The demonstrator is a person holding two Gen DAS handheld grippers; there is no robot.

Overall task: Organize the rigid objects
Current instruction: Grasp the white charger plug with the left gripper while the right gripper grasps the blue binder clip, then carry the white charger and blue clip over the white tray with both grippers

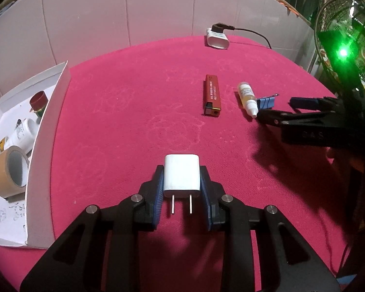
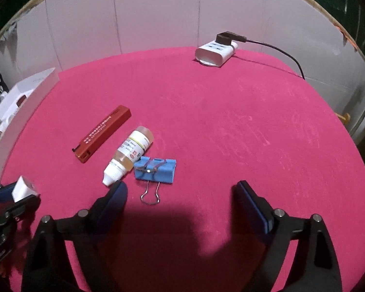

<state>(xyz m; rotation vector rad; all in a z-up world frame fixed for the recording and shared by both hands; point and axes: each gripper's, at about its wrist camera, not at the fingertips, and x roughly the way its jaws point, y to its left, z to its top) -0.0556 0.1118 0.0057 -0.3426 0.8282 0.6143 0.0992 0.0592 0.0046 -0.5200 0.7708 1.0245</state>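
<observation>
My left gripper [image 1: 182, 175] is shut on a white plug charger [image 1: 181, 175], prongs pointing back at the camera, over the pink cloth; the charger also shows in the right wrist view [image 2: 23, 187]. My right gripper [image 2: 180, 189] is open and empty, just short of a blue binder clip [image 2: 155, 168]. A small dropper bottle [image 2: 130, 154] lies touching the clip's left side. A red lighter [image 2: 102, 132] lies left of the bottle. In the left wrist view the lighter [image 1: 211, 95], bottle [image 1: 247, 98] and clip [image 1: 266, 102] lie ahead on the right, by the right gripper [image 1: 277, 110].
An open white box [image 1: 48, 131] at the left table edge holds a tape roll [image 1: 8, 171], a white bottle [image 1: 24, 132] and a red-capped bottle [image 1: 39, 102]. A white power strip [image 2: 215, 52] with a black plug and cable sits at the back. White panels wall the table.
</observation>
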